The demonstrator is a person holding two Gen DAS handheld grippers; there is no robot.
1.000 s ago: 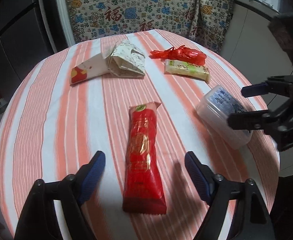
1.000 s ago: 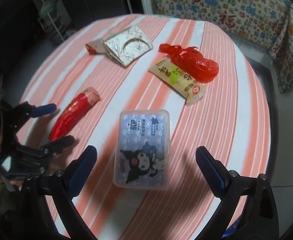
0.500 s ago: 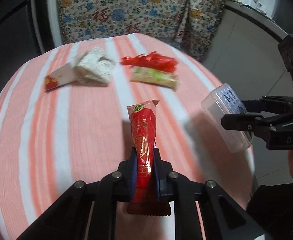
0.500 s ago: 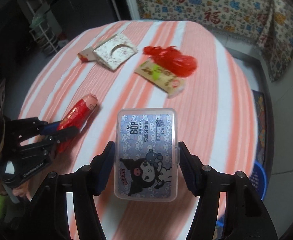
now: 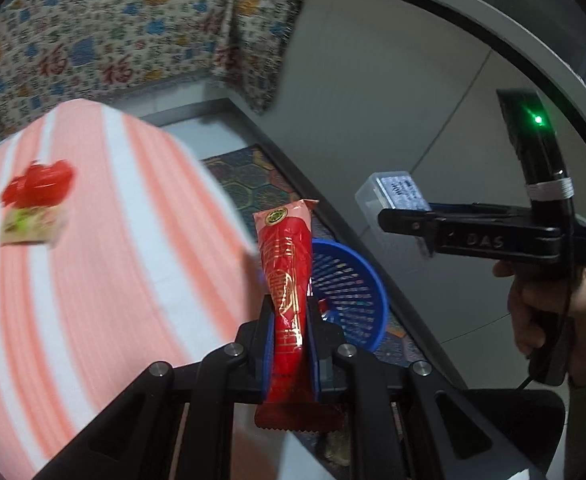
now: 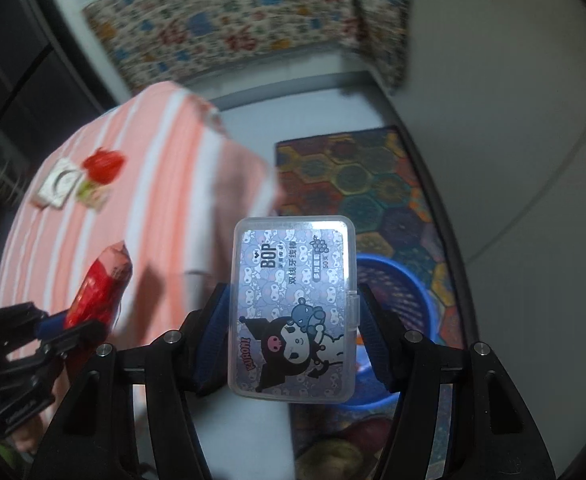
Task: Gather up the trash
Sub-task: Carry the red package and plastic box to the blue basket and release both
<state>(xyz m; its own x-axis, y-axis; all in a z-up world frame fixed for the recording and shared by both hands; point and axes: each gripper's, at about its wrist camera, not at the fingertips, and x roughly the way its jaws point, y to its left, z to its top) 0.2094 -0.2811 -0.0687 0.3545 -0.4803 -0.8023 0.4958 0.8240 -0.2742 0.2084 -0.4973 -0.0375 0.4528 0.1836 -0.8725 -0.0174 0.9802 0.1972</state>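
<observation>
The left tongs [image 5: 289,344] are squeezed tight on a long red snack wrapper [image 5: 287,280], which sticks up between the blue pads [image 5: 267,344] and has a small round gold and green mark near its top and gold patterns down its front that are too small to read. The right tongs [image 6: 293,332] are closed on the two long sides of a clear plastic floss pick box [image 6: 295,308]; its label says "BOP" and "KUROMI", has some Chinese words and "50", and shows a cartoon girl in a black hood with a little blue friend. Right behind both held things, lower down on the floor, sits a blue plastic basket [image 5: 349,292] with slots in its wall, and the box hides part of it in the right view. The basket stands on a colorful mat [image 6: 373,176] with six-sided shapes. To the left of the tongs is a round table [image 5: 105,248] with an orange and white striped cloth. Far out on it lie a crumpled red plastic bag [image 5: 39,184], a pale snack packet with green on it [image 5: 29,224] touching the bag, and a white folded paper box [image 6: 59,184] just beside them. Behind the table hangs a flowery cloth [image 5: 125,32] with red Chinese letters. The person's right hand [image 5: 549,312] grips the black handle marked "DAS".
</observation>
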